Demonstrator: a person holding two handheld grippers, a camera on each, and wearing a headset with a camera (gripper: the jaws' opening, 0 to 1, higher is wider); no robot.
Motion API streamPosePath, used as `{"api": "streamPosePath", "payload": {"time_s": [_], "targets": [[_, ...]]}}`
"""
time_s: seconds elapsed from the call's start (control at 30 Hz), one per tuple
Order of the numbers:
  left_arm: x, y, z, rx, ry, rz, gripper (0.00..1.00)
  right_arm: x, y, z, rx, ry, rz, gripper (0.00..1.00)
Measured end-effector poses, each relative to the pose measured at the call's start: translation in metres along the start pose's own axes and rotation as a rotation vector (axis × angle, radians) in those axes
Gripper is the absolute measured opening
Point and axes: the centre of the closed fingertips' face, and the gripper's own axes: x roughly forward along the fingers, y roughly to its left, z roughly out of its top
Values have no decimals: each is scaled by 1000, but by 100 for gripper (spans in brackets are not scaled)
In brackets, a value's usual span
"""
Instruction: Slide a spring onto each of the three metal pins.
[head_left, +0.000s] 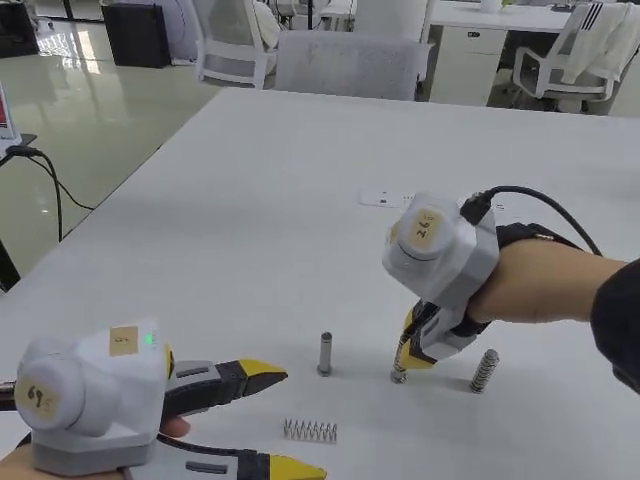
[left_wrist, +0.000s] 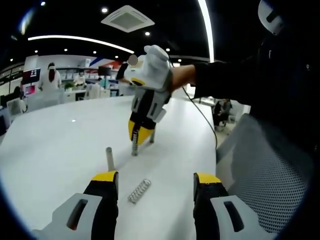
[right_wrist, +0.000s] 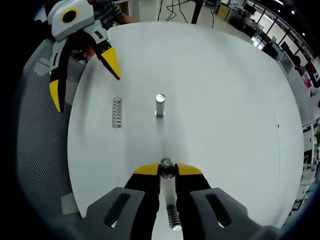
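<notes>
The white counter (head_left: 250, 200) is carrying all the parts. The left gripper (head_left: 300, 424), a grey body with yellow-tipped black jaws, is hovering low at the near edge. Its jaws are standing wide apart and holding nothing. The right gripper (head_left: 403, 362), of the same build, is pointing down at the counter. Its jaws are pinching together around a small coiled spring (left_wrist: 134, 148), which is sitting on an upright middle pin (head_left: 399, 376). A bare grey metal pin (head_left: 325, 354) is standing upright just left of the right gripper, apart from both grippers. A spring-covered pin (head_left: 485, 370) is standing just right of the right gripper. A loose silver spring (head_left: 310, 431) is lying flat on the counter near the bare pin. In the left gripper view it is lying ahead of the gap between the open jaws, touching neither.
</notes>
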Motion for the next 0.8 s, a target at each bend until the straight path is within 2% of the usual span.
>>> {"api": "streamPosePath", "payload": {"time_s": [0.37, 0.8], "targets": [[-1, 0, -2, -1, 8, 4, 55, 12, 2, -5, 5, 8, 8, 9], [0, 0, -3, -2, 10, 2, 55, 11, 1, -5, 22, -9, 8, 10]]}}
